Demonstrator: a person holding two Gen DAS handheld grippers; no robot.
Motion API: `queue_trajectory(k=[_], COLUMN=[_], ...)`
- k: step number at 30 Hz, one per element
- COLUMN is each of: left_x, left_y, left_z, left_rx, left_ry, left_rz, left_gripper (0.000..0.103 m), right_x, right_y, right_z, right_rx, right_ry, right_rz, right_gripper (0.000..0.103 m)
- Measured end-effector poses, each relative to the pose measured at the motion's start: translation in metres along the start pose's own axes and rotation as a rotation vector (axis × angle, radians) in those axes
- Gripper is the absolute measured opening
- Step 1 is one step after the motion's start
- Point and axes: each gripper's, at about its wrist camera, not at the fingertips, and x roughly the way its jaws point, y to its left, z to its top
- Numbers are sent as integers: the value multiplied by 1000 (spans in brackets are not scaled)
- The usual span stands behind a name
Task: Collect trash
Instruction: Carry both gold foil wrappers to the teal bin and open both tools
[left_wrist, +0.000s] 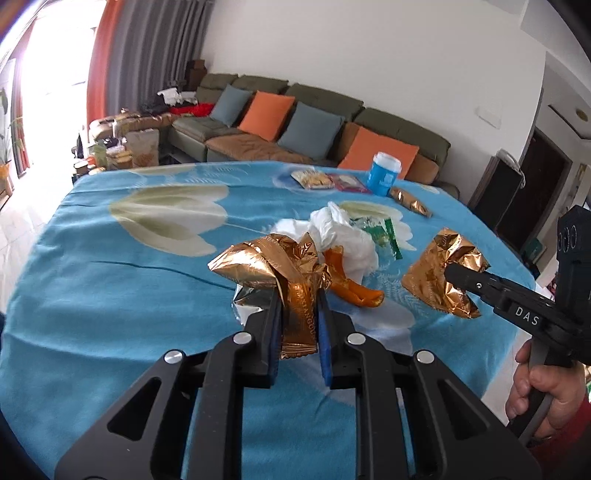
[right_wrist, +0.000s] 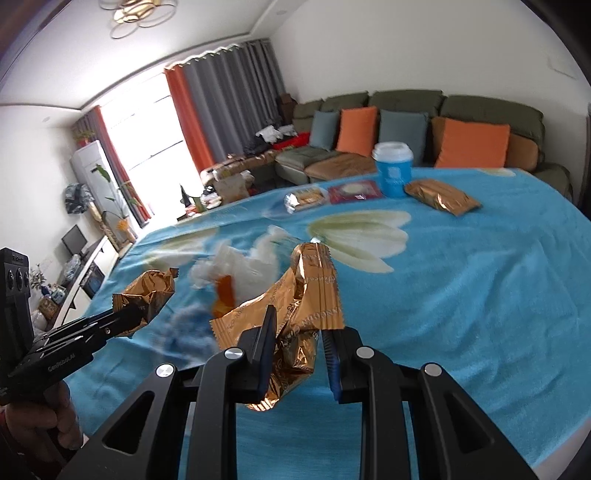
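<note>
A crumpled gold foil wrapper sits clamped between the blue pads of my left gripper, a little above the blue flowered cloth. To its right, my right gripper is shut on a second crumpled gold wrapper. In the right wrist view that second wrapper hangs between the fingers of my right gripper, while my left gripper shows at the left with its own wrapper. Between them on the cloth lie white crumpled tissue, an orange scrap and a green wrapper.
At the far side of the table stand a blue paper cup, a sealed gold snack pack, a biscuit pack and a red pack. A sofa with cushions lies behind. A hand grips the right handle.
</note>
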Motion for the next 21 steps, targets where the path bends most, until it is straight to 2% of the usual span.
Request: queue_trajectory(k=[11,21], left_x=[-81,-154], left_y=[35,93], left_z=[-9,-27], left_rx=[-45,-151], left_ry=[-142,-244], left_rz=[103,266], left_gripper=[17,17], right_x=[-11,-1], right_y=[62,146], right_z=[9,19], right_rx=[-118,-273], right_ry=[-43,-48], right_rz=[122,299], right_gripper=[22,22])
